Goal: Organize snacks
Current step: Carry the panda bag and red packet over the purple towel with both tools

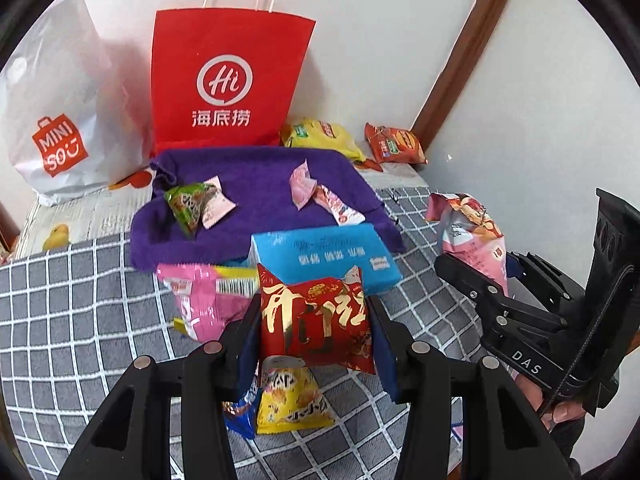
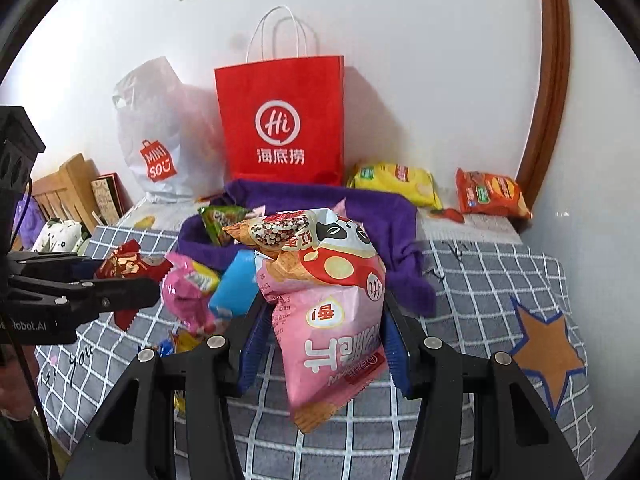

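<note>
Your left claw (image 1: 316,320) pinches the red foil snack packet (image 1: 316,316), your right claw (image 2: 324,320) the pink crinkly snack bag (image 2: 328,312) — both aloft before the red paper carrier bag (image 1: 224,80). Carry them over its open mouth — release singly.

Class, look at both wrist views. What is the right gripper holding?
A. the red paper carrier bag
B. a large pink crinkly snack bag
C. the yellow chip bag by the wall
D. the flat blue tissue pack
B: in the right wrist view the right gripper has its fingers on either side of the large pink crinkly snack bag, which is lifted clear of the grey checked cover.
</note>
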Demonstrator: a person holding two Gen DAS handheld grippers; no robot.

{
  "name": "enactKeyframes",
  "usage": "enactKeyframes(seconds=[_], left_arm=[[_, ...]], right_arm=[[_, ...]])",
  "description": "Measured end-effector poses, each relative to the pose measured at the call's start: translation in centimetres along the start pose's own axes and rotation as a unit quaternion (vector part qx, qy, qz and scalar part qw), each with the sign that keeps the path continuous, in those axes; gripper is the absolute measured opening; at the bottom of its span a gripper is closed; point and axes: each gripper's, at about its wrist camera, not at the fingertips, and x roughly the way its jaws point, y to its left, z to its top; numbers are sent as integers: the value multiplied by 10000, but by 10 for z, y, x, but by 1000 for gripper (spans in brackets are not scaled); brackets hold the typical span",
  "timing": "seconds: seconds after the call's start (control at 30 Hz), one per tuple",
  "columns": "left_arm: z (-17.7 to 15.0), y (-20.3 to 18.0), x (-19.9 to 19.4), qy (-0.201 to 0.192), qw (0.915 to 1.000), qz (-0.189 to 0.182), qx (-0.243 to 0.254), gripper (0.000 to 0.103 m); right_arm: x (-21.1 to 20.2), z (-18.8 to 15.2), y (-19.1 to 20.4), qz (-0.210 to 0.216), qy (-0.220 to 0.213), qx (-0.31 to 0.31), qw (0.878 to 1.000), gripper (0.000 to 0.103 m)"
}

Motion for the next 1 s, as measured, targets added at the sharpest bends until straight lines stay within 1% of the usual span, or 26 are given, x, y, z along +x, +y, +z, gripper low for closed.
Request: enactKeyframes(seconds=[0.17,0.27,0.57,0.7,0.8,1.0], left_arm=[[18,0,-4,-58,10000,-16,21,46],[28,2,-4,-83,10000,28,24,46],[59,17,1,-184,9997,182,10,46],[72,25,7,-197,9996,216,-28,46],[82,31,13,-224,9994,262,-34,46],[105,47,31,-199,9991,325,-161,46]], right_arm=[[8,21,4,-68,-17,-41,10000,52],[14,35,3,11,-29,0,10000,52],[29,76,-3,36,-243,30,9997,52],[41,95,-7,-10,-323,70,9995,52],[50,106,-9,56,-340,82,9994,52],[72,123,-7,52,-293,-53,9995,52]])
